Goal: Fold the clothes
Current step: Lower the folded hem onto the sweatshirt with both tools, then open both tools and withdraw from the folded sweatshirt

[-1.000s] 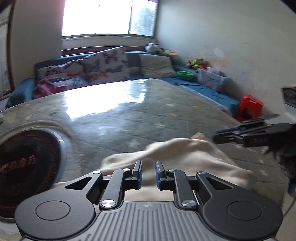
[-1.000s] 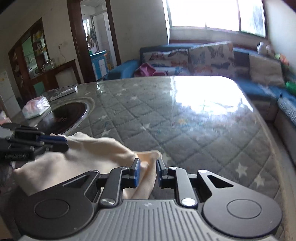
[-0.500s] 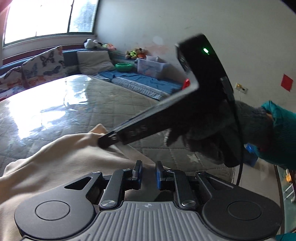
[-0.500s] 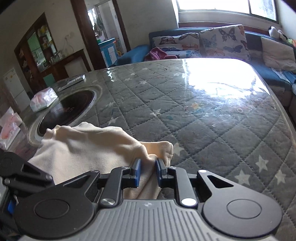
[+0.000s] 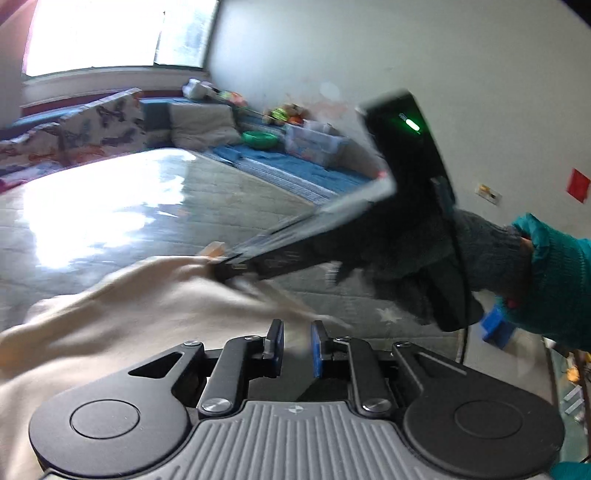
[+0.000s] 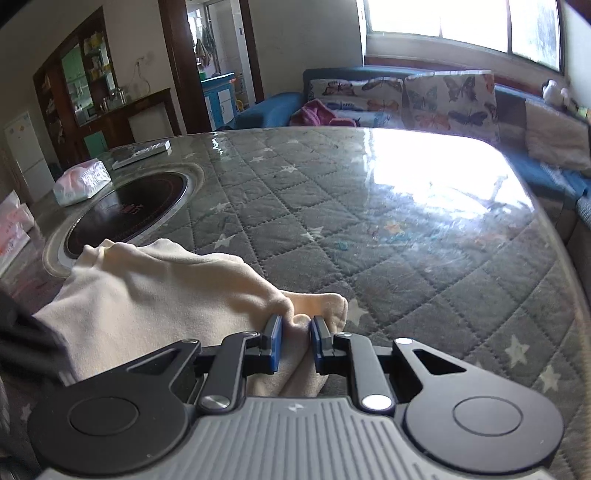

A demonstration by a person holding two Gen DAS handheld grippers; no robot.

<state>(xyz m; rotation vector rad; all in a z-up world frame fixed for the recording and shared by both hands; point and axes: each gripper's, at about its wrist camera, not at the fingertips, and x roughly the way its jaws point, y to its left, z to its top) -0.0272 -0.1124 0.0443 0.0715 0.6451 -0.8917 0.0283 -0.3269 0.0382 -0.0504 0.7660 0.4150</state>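
Right tongs (image 6: 296, 343) pinching cream garment (image 6: 155, 295) edge; left tongs (image 5: 297, 349) beside it.

Home living room. Blue sofa (image 6: 524, 99) under bright window (image 6: 461, 22), butterfly-print cushions (image 6: 448, 99) along its back. Toys and clear storage box (image 5: 314, 142) against white wall. Big table (image 6: 369, 221) under quilted star-pattern cover, built-in round cooktop (image 6: 127, 212), tissue pack (image 6: 81, 181) beside it. Dark wood cabinet (image 6: 85, 81) with bottles, white fridge (image 6: 22, 147), doorway to further room behind.
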